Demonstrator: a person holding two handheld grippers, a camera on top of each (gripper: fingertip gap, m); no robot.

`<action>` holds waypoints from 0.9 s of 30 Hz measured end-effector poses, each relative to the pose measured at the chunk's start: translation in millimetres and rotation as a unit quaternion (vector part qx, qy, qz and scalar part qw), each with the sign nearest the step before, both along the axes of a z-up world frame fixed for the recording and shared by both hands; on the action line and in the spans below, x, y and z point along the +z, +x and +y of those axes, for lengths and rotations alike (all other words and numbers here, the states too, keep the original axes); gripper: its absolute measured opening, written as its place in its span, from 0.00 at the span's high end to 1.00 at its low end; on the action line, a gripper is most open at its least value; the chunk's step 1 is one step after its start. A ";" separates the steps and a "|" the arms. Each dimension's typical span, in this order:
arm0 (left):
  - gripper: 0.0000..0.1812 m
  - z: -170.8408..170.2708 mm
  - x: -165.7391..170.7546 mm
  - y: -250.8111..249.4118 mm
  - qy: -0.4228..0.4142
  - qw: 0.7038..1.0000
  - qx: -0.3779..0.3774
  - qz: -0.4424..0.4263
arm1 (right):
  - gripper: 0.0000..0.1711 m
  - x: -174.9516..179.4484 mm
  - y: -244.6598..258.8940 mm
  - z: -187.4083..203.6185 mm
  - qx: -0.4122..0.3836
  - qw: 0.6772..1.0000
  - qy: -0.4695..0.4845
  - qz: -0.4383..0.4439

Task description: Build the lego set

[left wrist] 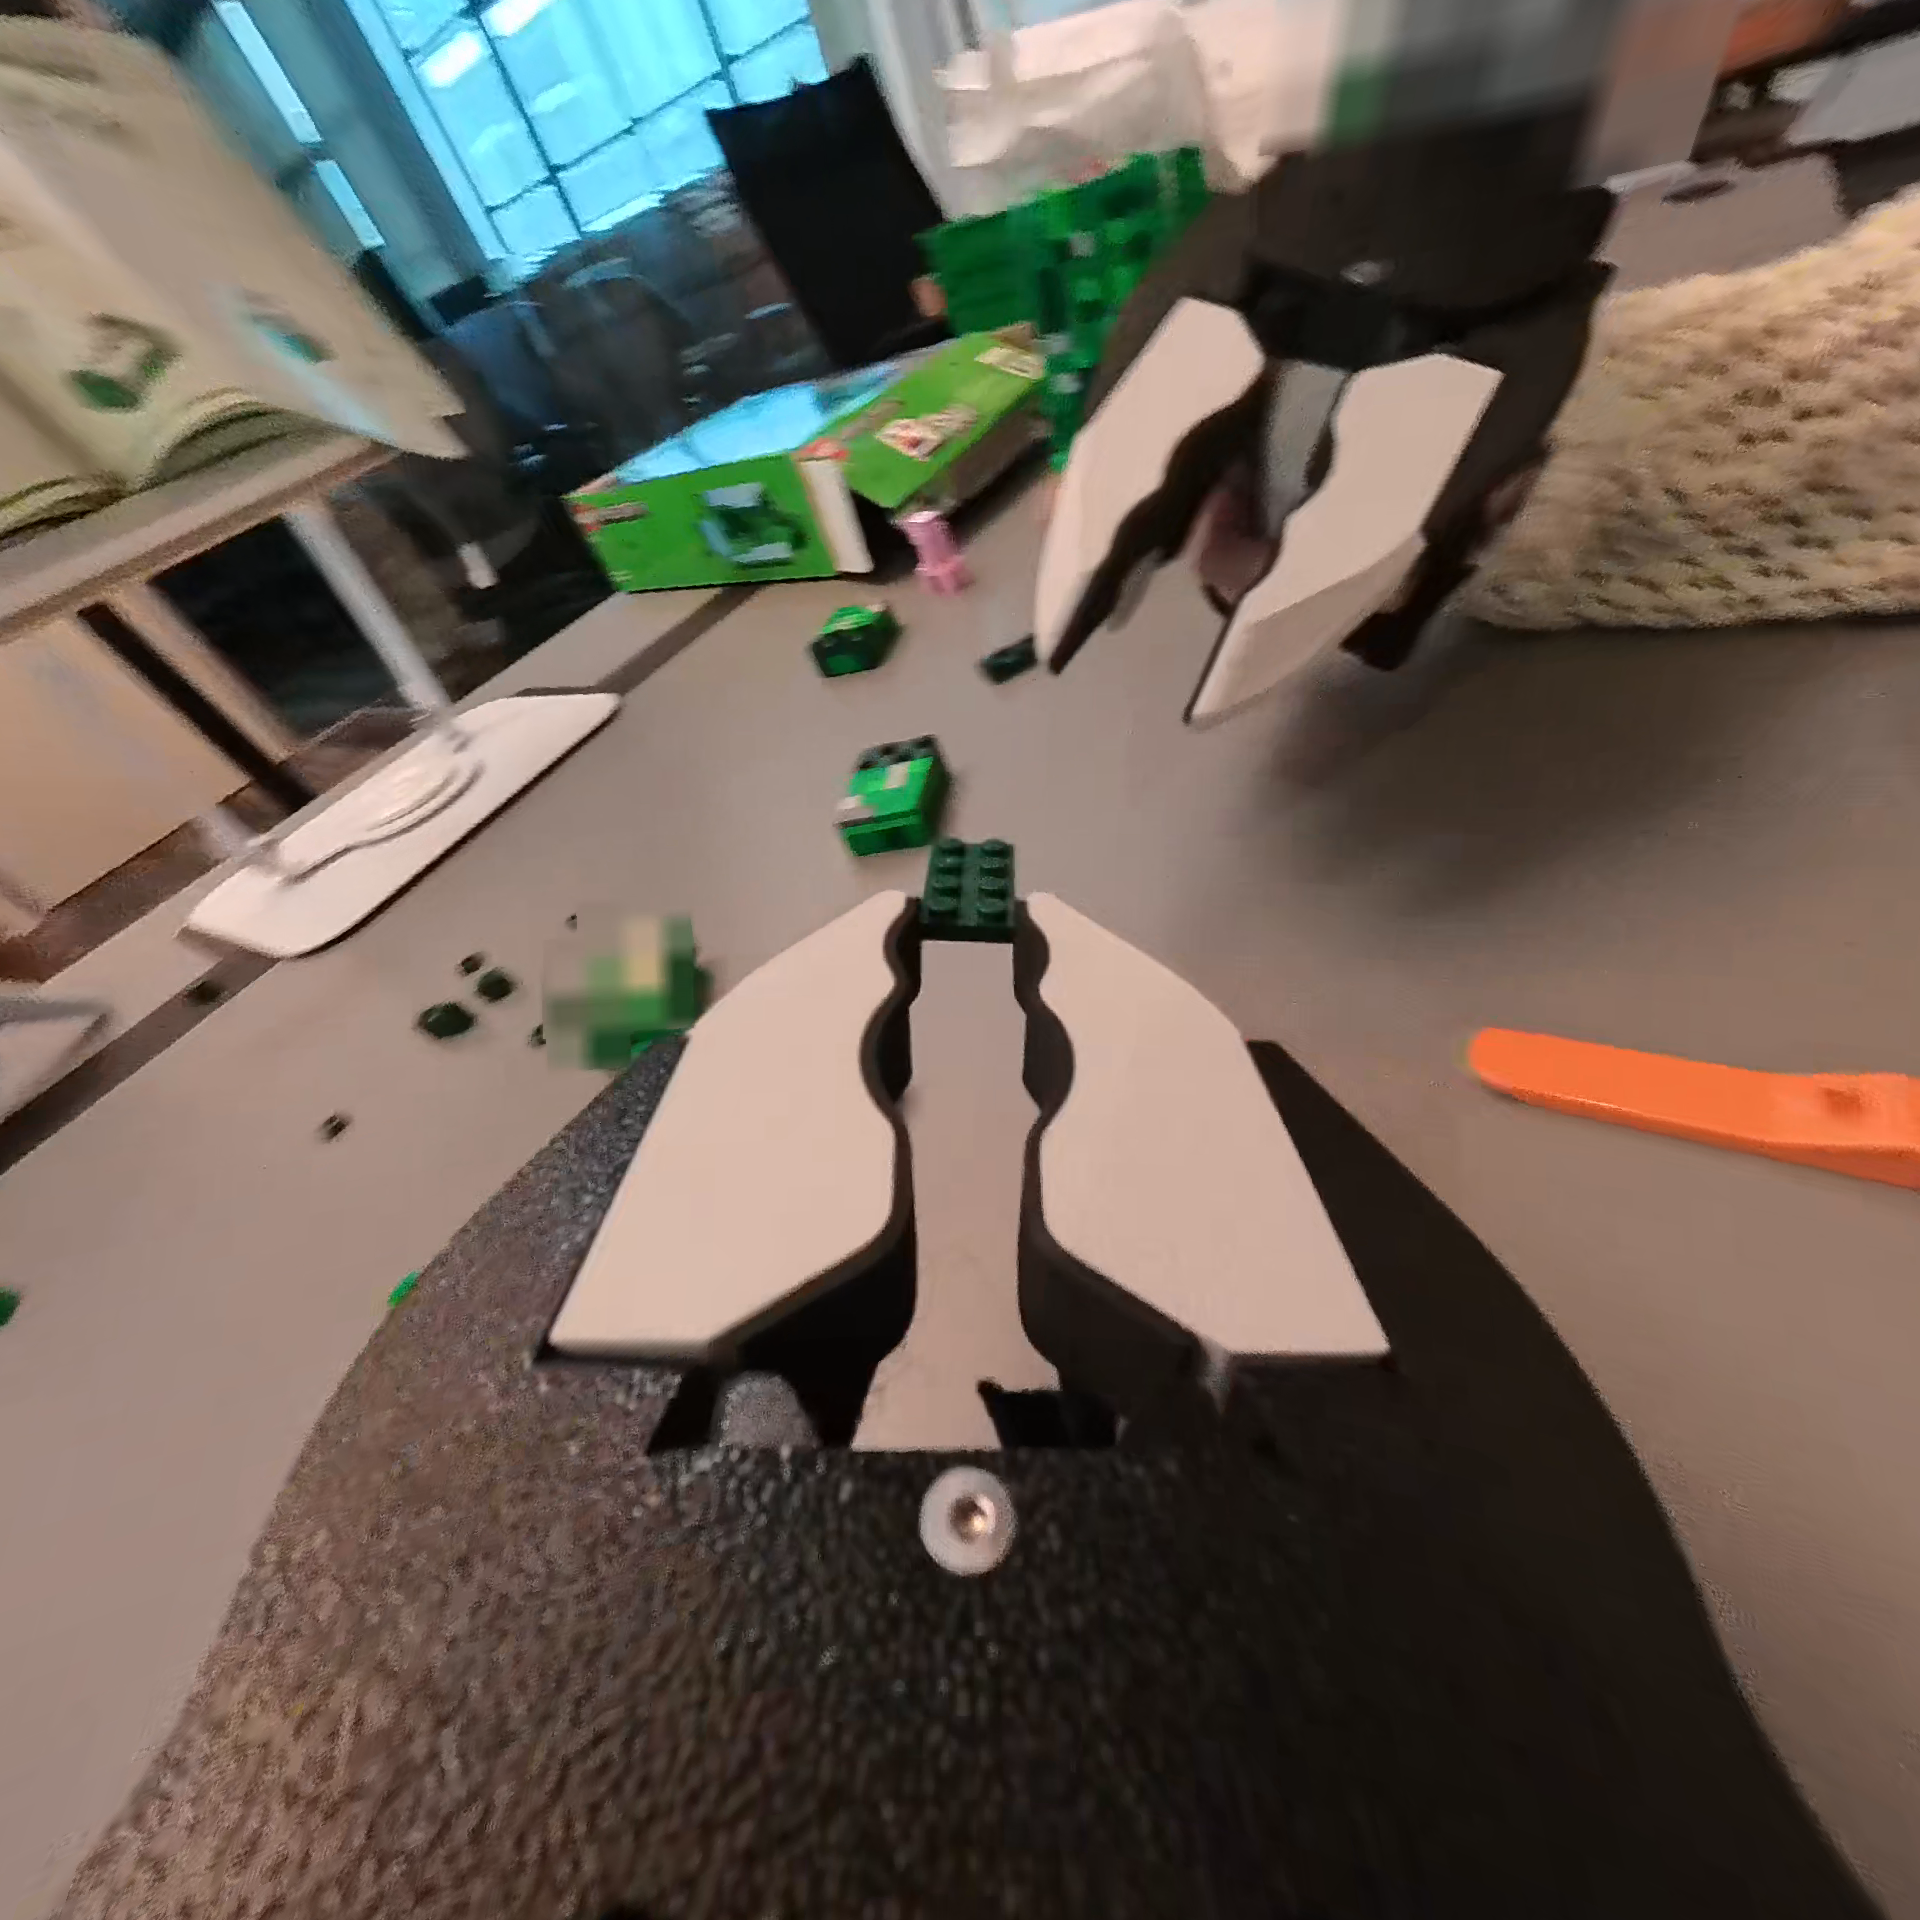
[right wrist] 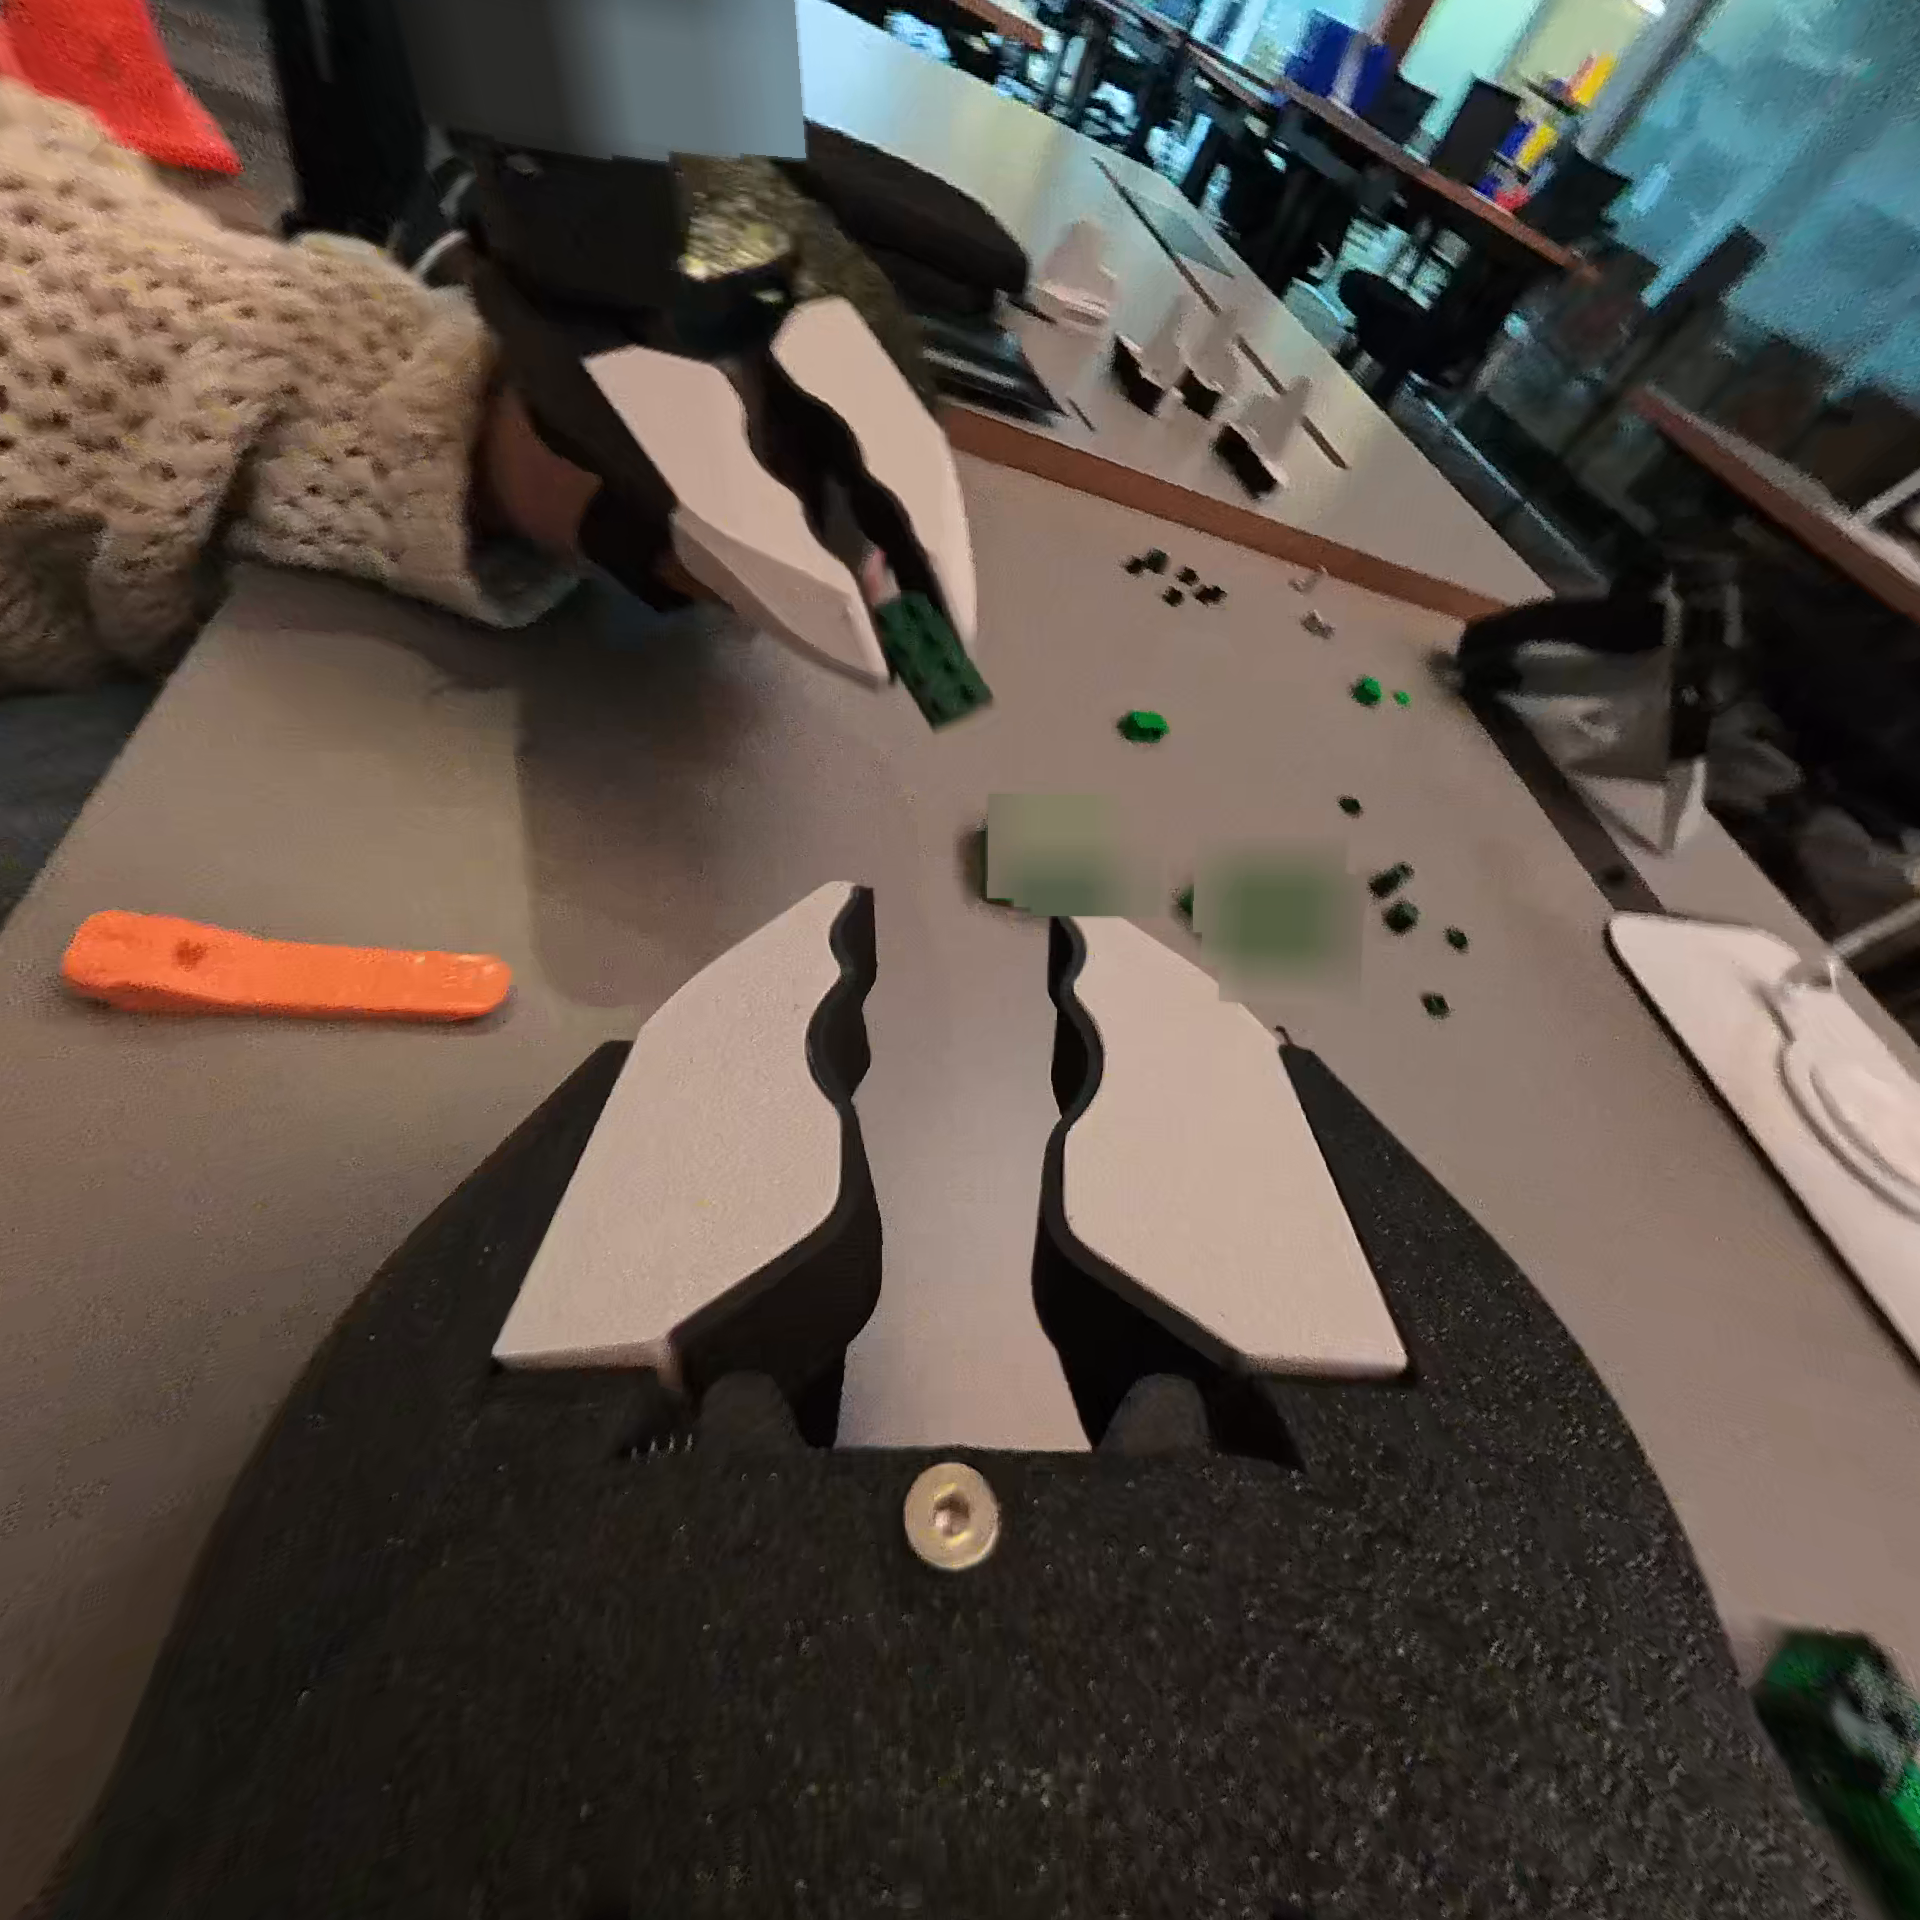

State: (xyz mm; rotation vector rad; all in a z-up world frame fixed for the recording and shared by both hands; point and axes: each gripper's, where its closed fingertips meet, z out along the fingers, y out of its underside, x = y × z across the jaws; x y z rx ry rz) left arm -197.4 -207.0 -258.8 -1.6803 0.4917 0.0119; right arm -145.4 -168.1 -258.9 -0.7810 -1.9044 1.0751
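**Dark green plate pinched at the tips, partner gripper empty**

Going left to right across the left wrist view: a white pad (left wrist: 405,821) lies at the table's (left wrist: 1351,935) left edge, loose small green pieces (left wrist: 457,1003) sit near it, and a green sub-assembly (left wrist: 894,795) rests just beyond the left gripper (left wrist: 971,914). That gripper's jaws are narrow, closed on a dark green plate (left wrist: 971,888) by only its near end — most of the plate juts out past the tips. Farther right hangs the right gripper (left wrist: 1127,675), and an orange brick separator (left wrist: 1704,1107) lies flat at the right.

The likely failure is the plate pivoting or slipping out, since so little of it is gripped; any push against studs could lever it loose. Motion blur hints at quick movement, which could worsen that.

In the right wrist view the left gripper (right wrist: 914,655) angles down toward the table from the left, a knitted sleeve (right wrist: 208,416) behind it, the plate (right wrist: 930,660) tilted and clear of the surface. The right gripper (right wrist: 956,914) points level across the table, jaws moderately apart and holding nothing — well short of the plate.
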 end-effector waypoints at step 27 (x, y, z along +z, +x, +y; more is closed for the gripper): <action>0.91 0.2 -3.8 -66.2 0.004 0.987 0.158 -0.004 | 0.92 -52.8 -332.0 -31.7 -0.072 0.850 -0.093 -0.513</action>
